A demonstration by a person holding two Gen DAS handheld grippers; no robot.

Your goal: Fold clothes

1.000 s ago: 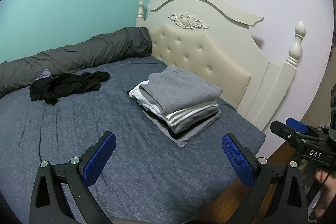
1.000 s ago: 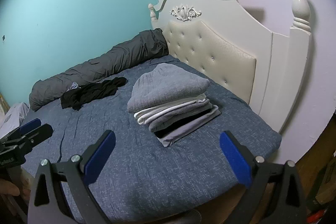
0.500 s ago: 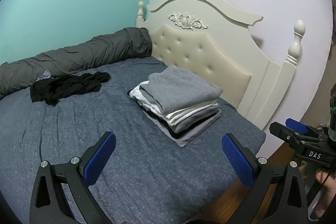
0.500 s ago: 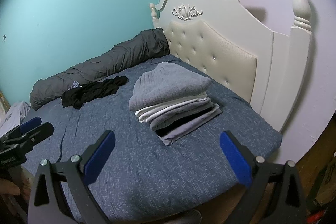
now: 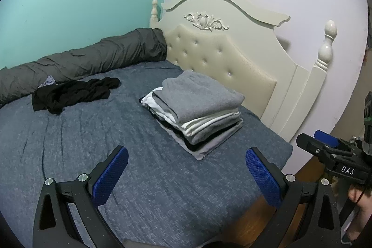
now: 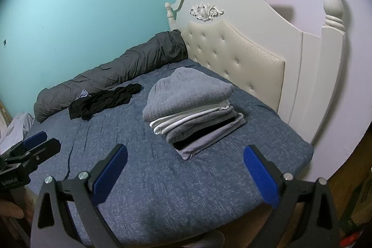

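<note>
A stack of folded clothes (image 5: pixel 197 110), grey on top with white and black layers below, sits on the blue bed (image 5: pixel 116 155) near the headboard; it also shows in the right wrist view (image 6: pixel 190 106). A crumpled black garment (image 5: pixel 72 94) lies loose at the far left of the bed, seen too in the right wrist view (image 6: pixel 104 101). My left gripper (image 5: pixel 186 176) is open and empty, held over the bed's near edge, short of the stack. My right gripper (image 6: pixel 186 173) is open and empty, also short of the stack.
A dark grey rolled duvet (image 5: pixel 81 62) lies along the teal wall. A cream tufted headboard (image 5: pixel 220 57) with posts stands behind the stack. A small pale cloth (image 5: pixel 47 81) peeks out by the duvet. White fabric (image 6: pixel 16 129) lies off the bed's left side.
Both views have shifted only slightly; the clothes lie as before and both grippers stay open.
</note>
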